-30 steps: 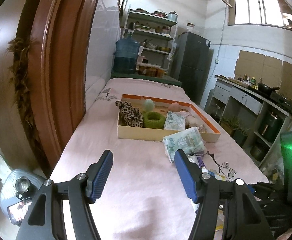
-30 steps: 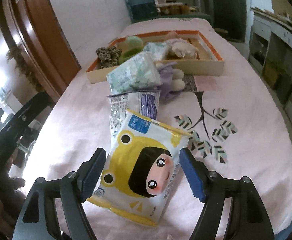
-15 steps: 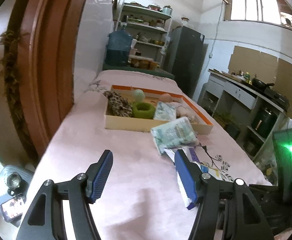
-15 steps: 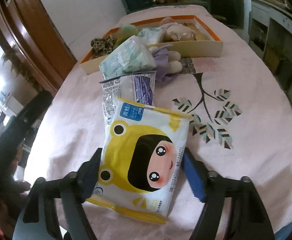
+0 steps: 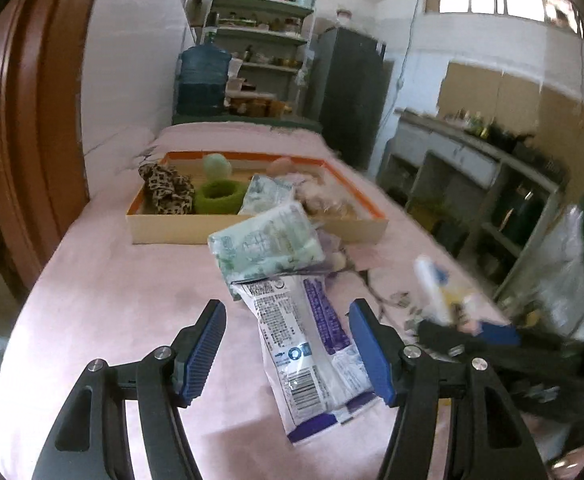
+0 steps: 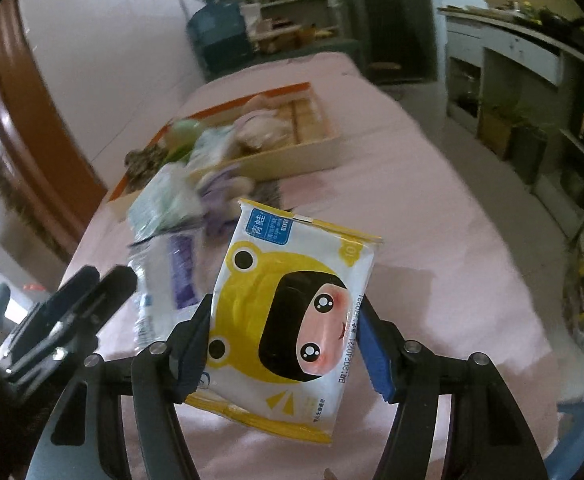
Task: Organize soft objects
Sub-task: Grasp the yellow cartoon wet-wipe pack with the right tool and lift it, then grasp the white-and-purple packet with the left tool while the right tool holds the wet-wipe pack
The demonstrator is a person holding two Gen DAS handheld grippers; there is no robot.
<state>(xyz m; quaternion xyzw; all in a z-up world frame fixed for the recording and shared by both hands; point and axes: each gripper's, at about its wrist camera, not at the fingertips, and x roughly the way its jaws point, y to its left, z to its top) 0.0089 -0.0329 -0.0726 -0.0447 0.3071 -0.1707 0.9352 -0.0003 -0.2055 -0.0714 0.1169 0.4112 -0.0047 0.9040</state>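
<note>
My right gripper (image 6: pixel 288 344) is shut on a yellow cartoon wipes pack (image 6: pixel 292 316) and holds it lifted above the pink table. My left gripper (image 5: pixel 288 344) is open and empty, its fingers either side of a white-and-purple pack (image 5: pixel 311 352) lying on the cloth. A pale green tissue pack (image 5: pixel 264 244) lies just beyond it, against a purple plush (image 5: pixel 331 252). Behind stands an orange-rimmed box (image 5: pixel 252 228) holding a leopard scrunchie (image 5: pixel 168 192), a green ring (image 5: pixel 220 200) and other soft things. The box also shows in the right wrist view (image 6: pixel 292 160).
The table wears a pink cloth (image 5: pixel 112 300) with a leaf print. A wooden door frame (image 5: pixel 20 140) runs along the left. A kitchen counter (image 5: pixel 471 156) and shelves stand to the right, a water jug (image 5: pixel 202 80) at the far end.
My right gripper closed on the yellow pack and lifted it off the table. My left gripper moved forward and right, so the white-and-purple pack now lies between its open fingers.
</note>
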